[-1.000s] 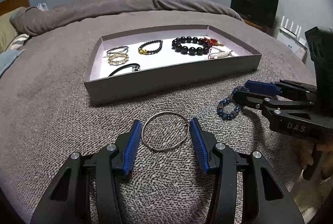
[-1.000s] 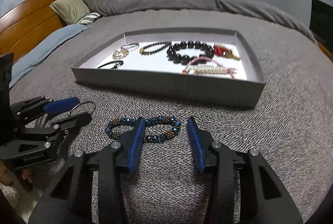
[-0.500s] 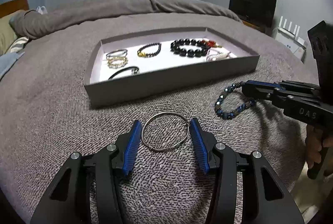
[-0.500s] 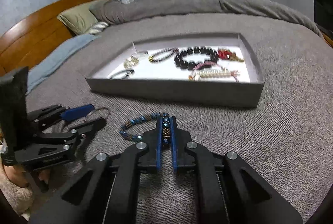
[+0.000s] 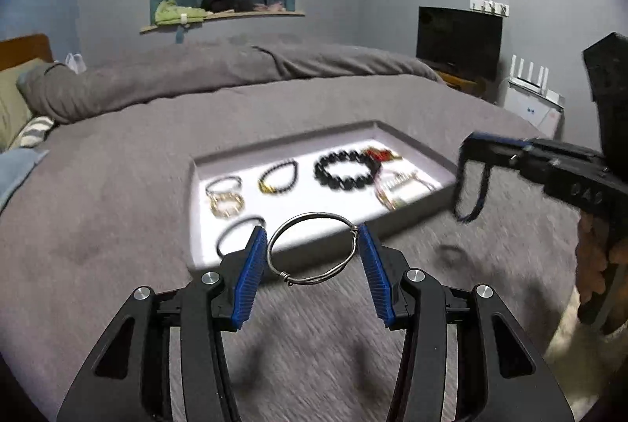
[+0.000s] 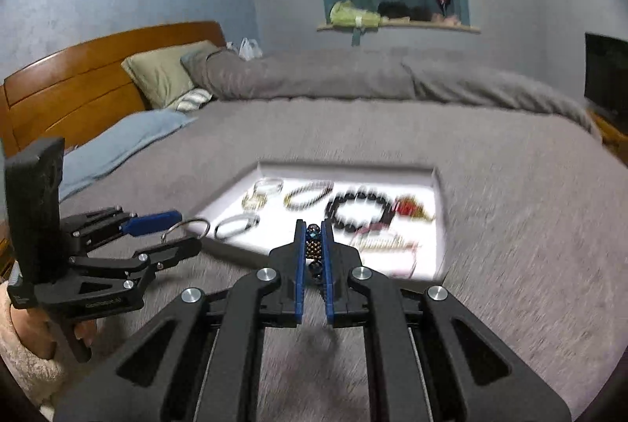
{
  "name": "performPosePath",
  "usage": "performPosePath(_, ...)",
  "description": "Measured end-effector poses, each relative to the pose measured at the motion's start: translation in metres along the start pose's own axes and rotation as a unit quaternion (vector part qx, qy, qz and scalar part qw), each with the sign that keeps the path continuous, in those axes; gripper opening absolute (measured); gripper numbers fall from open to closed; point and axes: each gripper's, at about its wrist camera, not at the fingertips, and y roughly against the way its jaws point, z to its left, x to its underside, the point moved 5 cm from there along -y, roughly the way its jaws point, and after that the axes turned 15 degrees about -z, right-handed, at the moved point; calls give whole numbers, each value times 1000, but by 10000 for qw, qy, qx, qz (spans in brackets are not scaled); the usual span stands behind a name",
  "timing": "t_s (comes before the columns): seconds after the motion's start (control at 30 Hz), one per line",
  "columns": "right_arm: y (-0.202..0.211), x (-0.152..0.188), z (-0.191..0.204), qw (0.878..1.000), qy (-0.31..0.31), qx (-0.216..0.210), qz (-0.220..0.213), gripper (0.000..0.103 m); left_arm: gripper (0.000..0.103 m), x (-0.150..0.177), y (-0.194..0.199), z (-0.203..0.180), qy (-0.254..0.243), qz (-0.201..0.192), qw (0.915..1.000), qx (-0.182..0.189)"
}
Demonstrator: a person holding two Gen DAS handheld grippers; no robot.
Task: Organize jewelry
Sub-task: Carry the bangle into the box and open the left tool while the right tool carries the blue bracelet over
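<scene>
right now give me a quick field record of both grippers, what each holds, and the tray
left gripper: shut on silver bangle, held clear of the bedspread
right gripper: shut on blue beaded bracelet, which hangs below its tips
tray: grey, on bedspread, several bracelets inside
tray contents: blurred; black bead bracelet clearest

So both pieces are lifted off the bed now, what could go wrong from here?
The silver bangle is only pinched at its sides between the left gripper pads; it could pop out. The beaded bracelet dangles from the right gripper and may snag the tray wall or disturb pieces inside.
</scene>
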Motion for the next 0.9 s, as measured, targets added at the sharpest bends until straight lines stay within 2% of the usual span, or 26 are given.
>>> performPosePath(0.17,-27,-25,-5,10000,0,15,-57,7,50,-9,-37,15,-101,288,9995,-24)
performPosePath(0.27,-52,-27,-5,9999,-62,-61,57,7,50,-8,-59,16,47,579,9980,245)
performPosePath(0.4,-84,-15,-1,9990,-252,-194,306,7,50,-2,-80,17,144,823,9957,390)
performPosePath(0.63,-112,12,5,9945,-534,-507,744,7,50,15,-93,17,92,1114,9925,494)
performPosePath(0.9,-123,32,-23,9910,-762,-152,1091,7,50,19,-103,18,195,1285,9898,582)
